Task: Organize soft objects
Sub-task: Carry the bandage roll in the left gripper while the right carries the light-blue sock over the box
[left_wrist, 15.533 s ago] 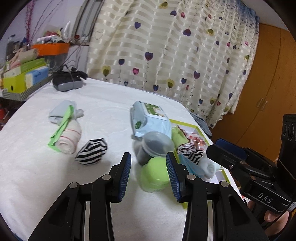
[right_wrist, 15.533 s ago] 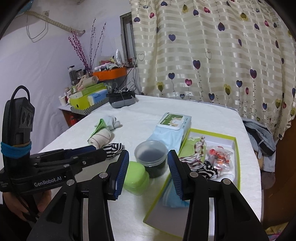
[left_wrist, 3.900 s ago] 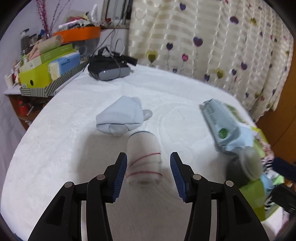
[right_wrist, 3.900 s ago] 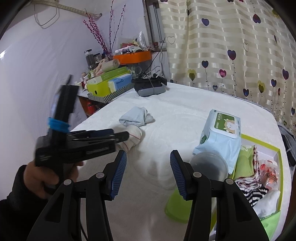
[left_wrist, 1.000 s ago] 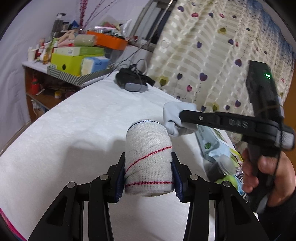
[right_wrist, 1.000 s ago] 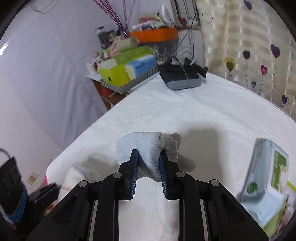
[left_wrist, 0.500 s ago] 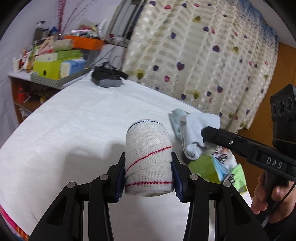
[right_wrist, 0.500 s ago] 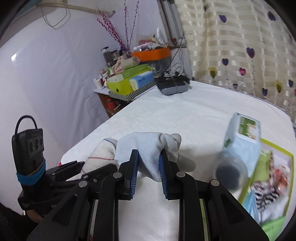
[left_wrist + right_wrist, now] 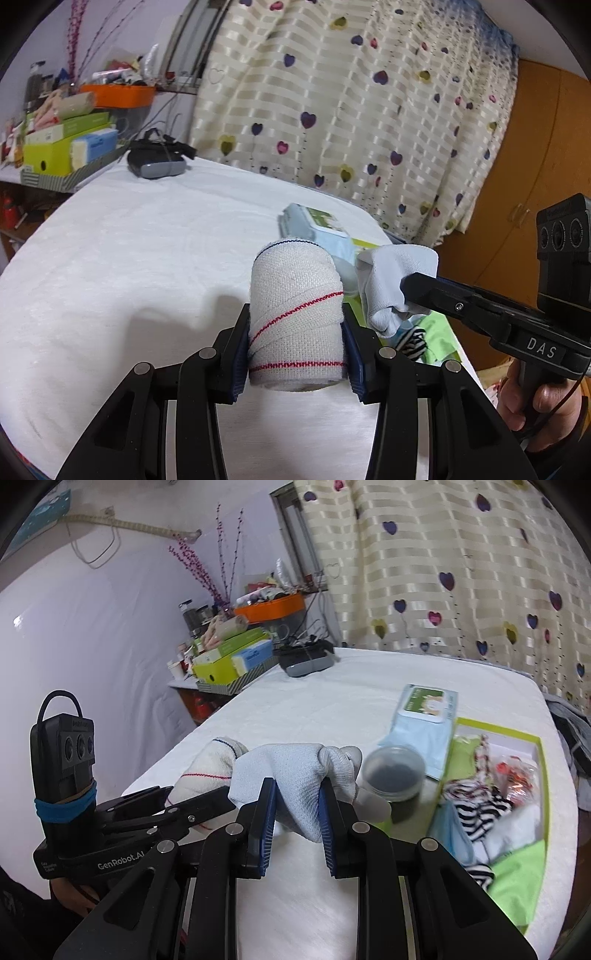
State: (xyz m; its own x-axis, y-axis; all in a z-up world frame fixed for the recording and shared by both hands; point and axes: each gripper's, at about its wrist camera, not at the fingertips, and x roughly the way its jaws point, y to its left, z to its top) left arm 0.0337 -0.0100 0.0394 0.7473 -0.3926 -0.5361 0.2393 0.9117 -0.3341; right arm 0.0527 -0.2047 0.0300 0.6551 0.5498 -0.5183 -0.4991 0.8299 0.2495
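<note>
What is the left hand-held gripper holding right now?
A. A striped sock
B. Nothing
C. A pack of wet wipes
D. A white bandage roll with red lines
D: the left hand-held gripper is clamped on the white bandage roll, its pads pressing both sides.

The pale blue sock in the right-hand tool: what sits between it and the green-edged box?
In the right wrist view, a clear tub with dark contents stands between the sock and the box.
</note>
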